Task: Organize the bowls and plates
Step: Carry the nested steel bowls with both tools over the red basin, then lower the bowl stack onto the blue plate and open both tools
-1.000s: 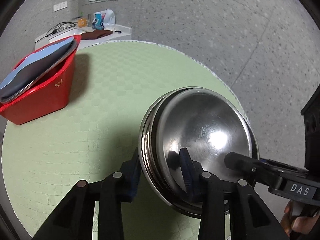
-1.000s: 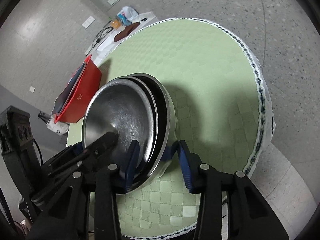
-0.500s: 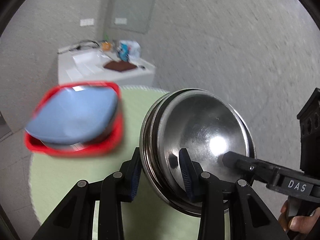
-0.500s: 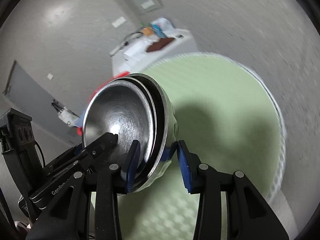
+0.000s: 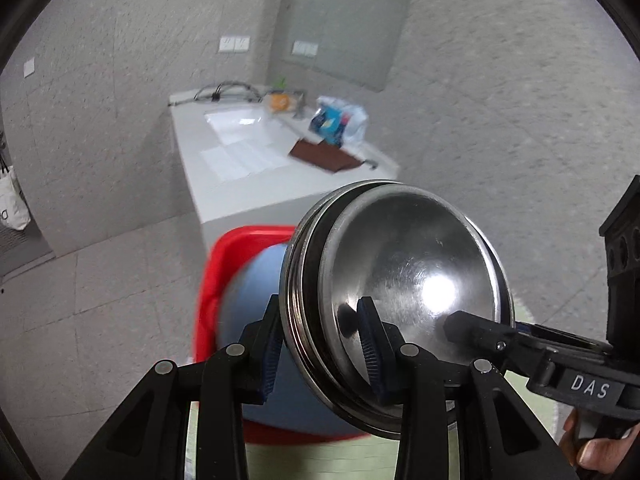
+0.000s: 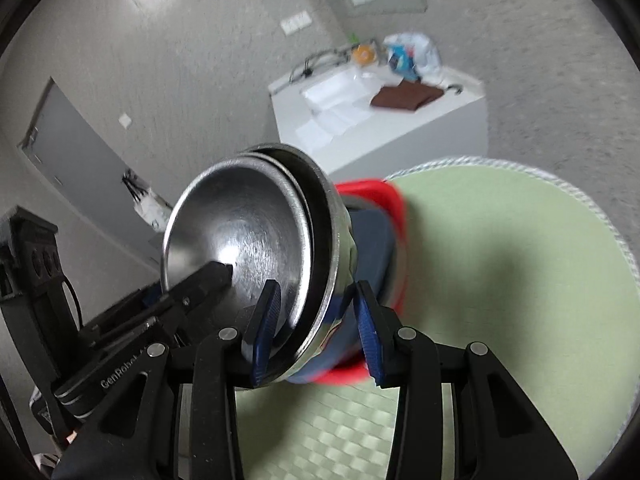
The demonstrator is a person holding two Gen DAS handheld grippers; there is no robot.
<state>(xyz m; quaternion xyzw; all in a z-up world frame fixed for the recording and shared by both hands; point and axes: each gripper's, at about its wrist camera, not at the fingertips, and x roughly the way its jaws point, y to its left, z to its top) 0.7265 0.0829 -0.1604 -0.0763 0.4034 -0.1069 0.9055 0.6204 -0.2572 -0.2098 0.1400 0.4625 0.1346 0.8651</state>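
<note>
Tabletop [image 6: 520, 280]: green, red basket [image 5: 212, 280] at 12 o'clock holding a blue plate [image 5: 248, 304];
Left tool [image 5: 320, 344]: clamped on the steel bowl stack [image 5: 400, 280] rim;
Right tool [image 6: 316, 320]: clamped opposite;
Progress: stack airborne, basket placement apparently remains

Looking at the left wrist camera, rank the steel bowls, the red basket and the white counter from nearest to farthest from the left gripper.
From the left gripper:
1. Steel bowls, clamped between its pads.
2. Red basket, just behind, left of the bowls.
3. White counter, farthest, against the back wall.
</note>
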